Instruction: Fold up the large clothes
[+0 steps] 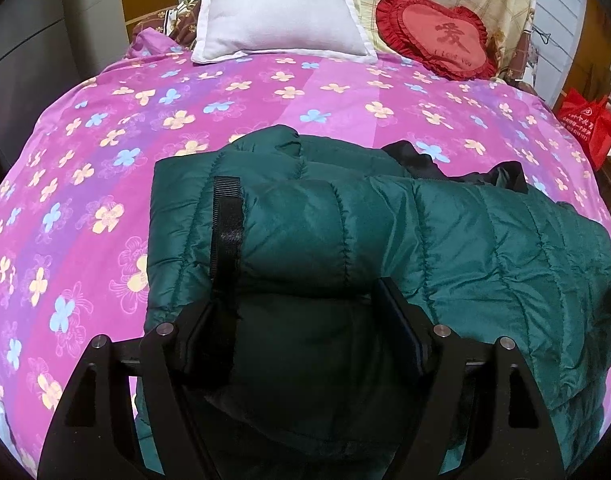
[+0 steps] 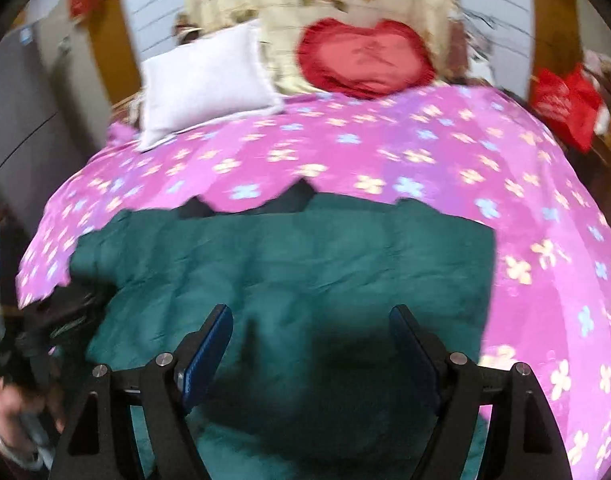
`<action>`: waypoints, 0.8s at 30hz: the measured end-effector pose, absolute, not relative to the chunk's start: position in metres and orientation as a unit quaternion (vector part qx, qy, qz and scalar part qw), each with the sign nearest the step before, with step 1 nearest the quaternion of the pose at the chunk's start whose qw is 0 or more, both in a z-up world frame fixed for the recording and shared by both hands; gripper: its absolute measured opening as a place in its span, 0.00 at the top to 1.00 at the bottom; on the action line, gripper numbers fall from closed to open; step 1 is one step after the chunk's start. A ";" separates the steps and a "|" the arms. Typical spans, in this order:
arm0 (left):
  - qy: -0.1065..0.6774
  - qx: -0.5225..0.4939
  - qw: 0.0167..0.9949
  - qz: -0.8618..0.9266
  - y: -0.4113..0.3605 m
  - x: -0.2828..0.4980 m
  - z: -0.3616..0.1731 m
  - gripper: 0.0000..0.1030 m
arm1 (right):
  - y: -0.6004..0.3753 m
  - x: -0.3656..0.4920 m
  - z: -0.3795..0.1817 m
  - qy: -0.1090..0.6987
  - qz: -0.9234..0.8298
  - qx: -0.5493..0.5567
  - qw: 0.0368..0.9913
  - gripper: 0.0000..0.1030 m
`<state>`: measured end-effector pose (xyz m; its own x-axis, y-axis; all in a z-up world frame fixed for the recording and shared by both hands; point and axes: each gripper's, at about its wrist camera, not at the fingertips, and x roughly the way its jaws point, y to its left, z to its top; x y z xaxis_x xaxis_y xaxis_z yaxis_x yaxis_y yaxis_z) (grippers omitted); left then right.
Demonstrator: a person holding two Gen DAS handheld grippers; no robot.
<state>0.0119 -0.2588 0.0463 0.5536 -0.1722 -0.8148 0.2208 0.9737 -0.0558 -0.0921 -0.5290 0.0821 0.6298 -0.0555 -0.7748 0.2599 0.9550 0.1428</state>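
I see the green quilted jacket [image 1: 445, 232] lying folded on the pink flowered bedcover [image 1: 105, 152], below the white pillow [image 1: 281, 12] and the red heart cushion [image 1: 433, 36]. My left gripper [image 1: 305, 316] has its fingers spread around a thick roll of the jacket, touching it on both sides. My right gripper [image 2: 311, 344] stands wide over the jacket and holds nothing.

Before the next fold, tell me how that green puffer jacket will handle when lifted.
The green puffer jacket is quilted and puffy, so probably light but springy, tending to unfold. Its shiny shell looks slippery. It bulges between the left claw jaws, so likely floppy.
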 end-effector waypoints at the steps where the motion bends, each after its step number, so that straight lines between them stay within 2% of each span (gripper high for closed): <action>1: 0.458 0.027 0.881 -0.112 -0.259 0.012 0.046 0.27 | -0.536 -0.090 0.079 0.425 -0.097 0.122 0.892 0.25; 7: 0.451 0.040 0.882 -0.128 -0.271 0.011 0.045 0.25 | -0.567 -0.086 0.043 0.452 -0.130 0.130 0.873 0.24; 17: 0.446 0.037 0.885 -0.127 -0.270 0.010 0.044 0.24 | -0.537 -0.116 0.079 0.416 -0.102 0.096 0.898 0.24; 24: 0.440 0.042 0.888 -0.127 -0.271 0.007 0.042 0.23 | -0.516 -0.106 0.043 0.450 -0.112 0.042 0.885 0.23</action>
